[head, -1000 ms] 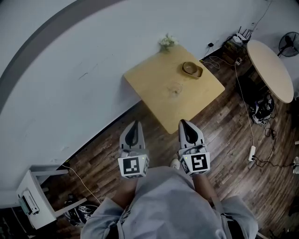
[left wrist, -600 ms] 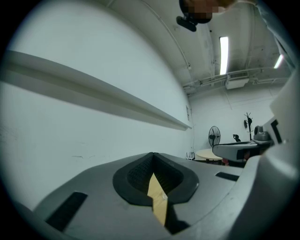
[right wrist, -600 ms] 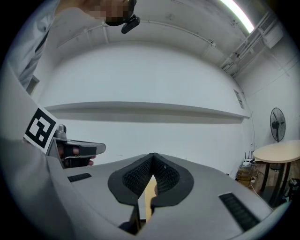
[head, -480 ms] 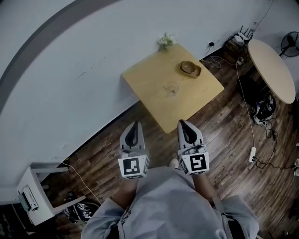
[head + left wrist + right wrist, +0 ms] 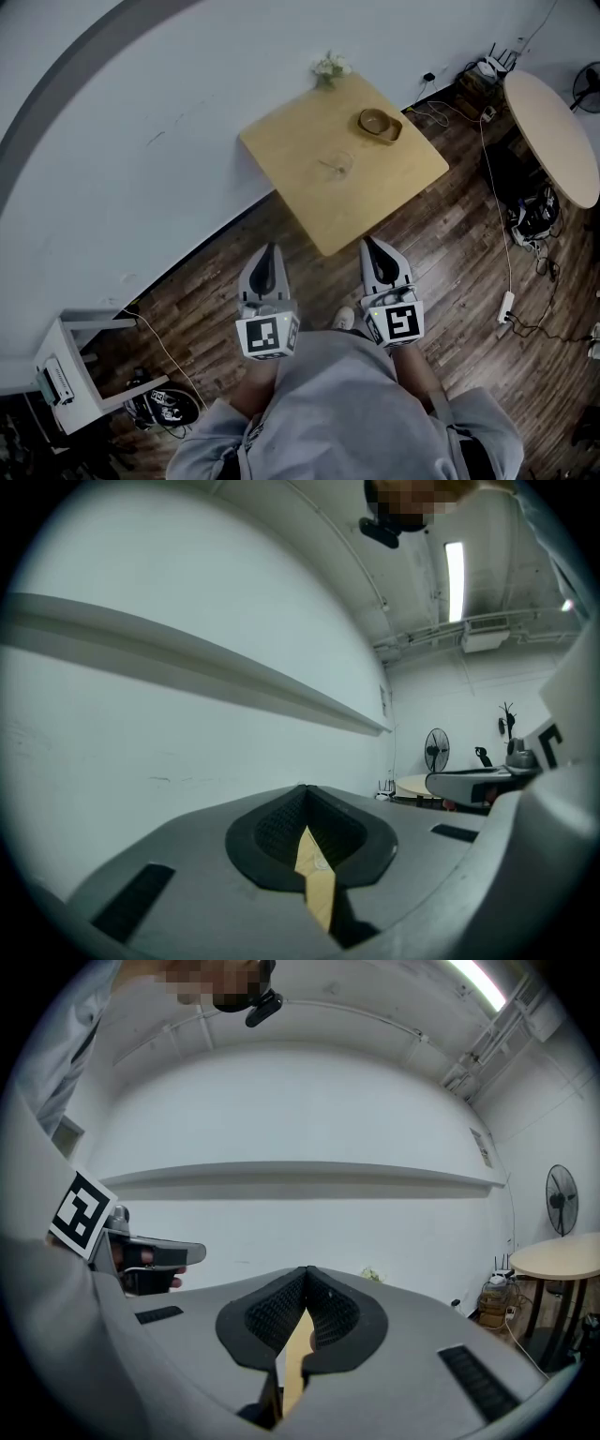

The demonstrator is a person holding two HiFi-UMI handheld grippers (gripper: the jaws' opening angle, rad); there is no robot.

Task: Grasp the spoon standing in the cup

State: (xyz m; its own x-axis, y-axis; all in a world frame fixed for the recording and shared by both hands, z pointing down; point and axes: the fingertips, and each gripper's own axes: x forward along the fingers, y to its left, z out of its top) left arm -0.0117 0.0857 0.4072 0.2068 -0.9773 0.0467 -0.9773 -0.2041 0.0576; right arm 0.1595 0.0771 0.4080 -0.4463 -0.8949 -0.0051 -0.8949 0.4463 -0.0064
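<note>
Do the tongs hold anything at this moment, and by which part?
Nothing is held. The left tongs and the right tongs are both shut and empty.

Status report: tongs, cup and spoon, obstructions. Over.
Left tongs, right tongs shut, empty, short of the table. Cup untouched mid-table, spoon too small to confirm. Wooden bowl beyond it, not blocking.

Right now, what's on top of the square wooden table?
A clear cup near the middle, a wooden bowl beyond it, a small plant at the far corner. Any spoon in the cup is too small to tell.
</note>
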